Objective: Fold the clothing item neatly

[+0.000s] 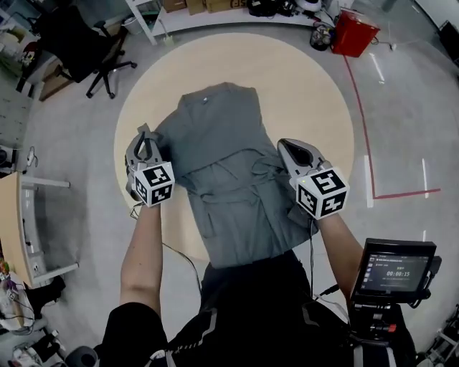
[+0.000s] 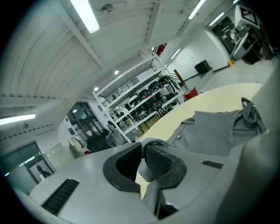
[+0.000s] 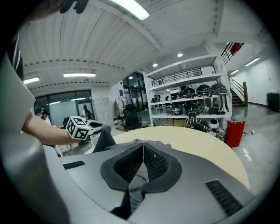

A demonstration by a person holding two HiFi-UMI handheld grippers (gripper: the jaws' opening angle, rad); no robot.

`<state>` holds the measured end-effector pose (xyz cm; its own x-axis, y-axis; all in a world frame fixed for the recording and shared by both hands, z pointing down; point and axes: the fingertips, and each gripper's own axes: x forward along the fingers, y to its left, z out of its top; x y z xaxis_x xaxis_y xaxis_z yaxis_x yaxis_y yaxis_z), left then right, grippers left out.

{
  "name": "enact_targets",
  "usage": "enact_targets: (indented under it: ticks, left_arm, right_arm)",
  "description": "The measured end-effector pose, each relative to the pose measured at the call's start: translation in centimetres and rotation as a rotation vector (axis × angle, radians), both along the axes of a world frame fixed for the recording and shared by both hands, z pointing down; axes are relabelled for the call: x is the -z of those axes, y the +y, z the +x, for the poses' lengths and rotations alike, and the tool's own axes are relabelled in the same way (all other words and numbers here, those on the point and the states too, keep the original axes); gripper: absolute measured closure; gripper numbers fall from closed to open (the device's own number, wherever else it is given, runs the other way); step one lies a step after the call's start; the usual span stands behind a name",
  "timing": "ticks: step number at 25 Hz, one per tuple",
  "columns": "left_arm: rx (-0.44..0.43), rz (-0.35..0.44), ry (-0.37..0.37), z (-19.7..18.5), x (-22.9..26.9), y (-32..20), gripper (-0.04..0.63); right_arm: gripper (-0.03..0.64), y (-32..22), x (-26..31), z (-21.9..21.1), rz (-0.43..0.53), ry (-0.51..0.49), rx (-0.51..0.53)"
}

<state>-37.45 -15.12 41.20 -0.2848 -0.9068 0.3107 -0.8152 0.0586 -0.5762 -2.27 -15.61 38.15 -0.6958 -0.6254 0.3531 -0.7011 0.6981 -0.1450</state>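
A grey button-up shirt lies rumpled across the round beige table, its lower part hanging over the near edge. My left gripper is at the shirt's left edge, shut on a fold of grey cloth that shows between its pads. My right gripper is at the shirt's right edge, jaws together with cloth pinched between them. The right gripper view shows the left gripper lifting a dark flap of the shirt. In the left gripper view the shirt spreads over the table.
A black office chair stands at the far left, with white shelving behind the table. A red bin sits at the far right. A monitor on a stand is close on my right, and a red line runs along the floor.
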Motion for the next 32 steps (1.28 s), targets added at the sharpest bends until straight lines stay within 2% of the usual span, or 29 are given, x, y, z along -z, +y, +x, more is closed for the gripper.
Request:
enact_targets:
  ticks: [7, 12, 19, 21, 23, 26, 27, 28, 29, 32]
  left_arm:
    - [-0.154, -0.121, -0.064, 17.2, -1.9, -8.7, 0.572]
    - [-0.309, -0.172, -0.189, 24.6, -4.4, -9.7, 0.572]
    - [-0.515, -0.357, -0.362, 29.6, -8.9, -9.8, 0.571]
    - [-0.564, -0.411, -0.390, 30.8, -10.2, -9.5, 0.571]
    - [-0.570, -0.440, -0.392, 31.3, -10.8, -9.2, 0.571]
    - [-0.525, -0.400, -0.350, 31.8, -10.2, -8.7, 0.569]
    - [-0.509, -0.379, -0.339, 31.9, -9.8, -8.6, 0.556]
    - [-0.500, -0.361, -0.329, 32.0, -9.3, -8.5, 0.505]
    - [-0.503, -0.343, -0.319, 32.4, -8.8, -8.5, 0.467]
    - [-0.568, -0.298, -0.292, 34.2, -7.1, -8.3, 0.454]
  right_arm:
    - [0.606, -2.6, -0.3, 15.2, -0.056, -0.012, -0.117]
    - [0.606, -0.8, -3.0, 18.7, -0.096, -0.030, -0.157]
    - [0.606, 0.3, -3.6, 18.8, -0.145, -0.062, -0.176]
    - [0.606, 0.5, -4.0, 19.3, -0.155, -0.062, -0.187]
    - [0.606, 0.8, -4.5, 19.6, -0.169, -0.065, -0.201]
    - [0.606, 1.5, -5.3, 19.8, -0.190, -0.075, -0.208]
    - [0.606, 1.6, -5.3, 19.8, -0.191, -0.079, -0.206]
    - [0.606, 1.7, -5.4, 19.7, -0.190, -0.081, -0.203]
    - [0.606, 1.7, -5.3, 19.6, -0.188, -0.082, -0.199]
    - [0.606, 1.3, -4.9, 19.6, -0.180, -0.082, -0.199]
